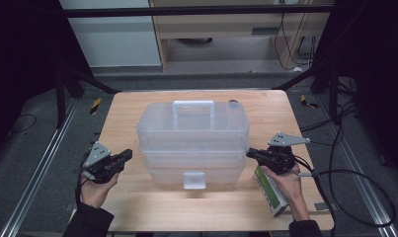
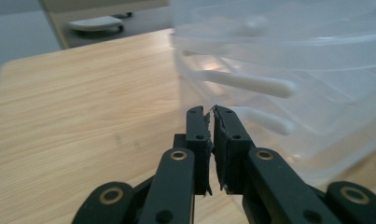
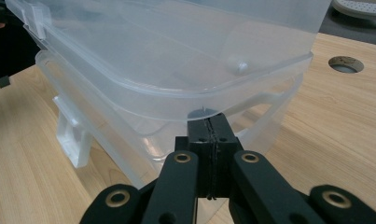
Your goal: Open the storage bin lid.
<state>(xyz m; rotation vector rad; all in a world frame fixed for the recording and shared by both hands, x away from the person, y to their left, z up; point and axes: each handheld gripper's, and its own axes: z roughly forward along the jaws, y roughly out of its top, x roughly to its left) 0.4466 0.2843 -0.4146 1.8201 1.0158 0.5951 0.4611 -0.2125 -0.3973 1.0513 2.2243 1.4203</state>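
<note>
A clear plastic storage box (image 1: pixel 193 143) with a lid stands in the middle of the wooden counter (image 1: pixel 127 106), its white carry handle (image 1: pixel 193 112) raised on top and a white latch (image 1: pixel 193 180) at the middle of its near side. The left tool (image 1: pixel 129 155) sits just beside the box's left end, low over the counter, held in the person's left hand (image 1: pixel 95 190). In the left gripper view its jaws are drawn together with only a thin slit between the pads, nothing caught in them, and the fingertips (image 2: pixel 209 114) point at the box's (image 2: pixel 288 70) side wall close to a white bar moulded in the plastic (image 2: pixel 251 84). The right tool (image 1: pixel 249 152) is at the box's right end, held in the right hand (image 1: pixel 288 182). In the right gripper view its jaws are pressed fully together, empty, with the tips right at the rim where the lid (image 3: pixel 176 56) meets the lower tub; whether they touch the plastic I cannot tell. A small green-and-white carton (image 1: pixel 271 190) lies on the counter under the right hand, near the box's right corner. A round hole (image 3: pixel 345 64) is in the counter beyond the box.
</note>
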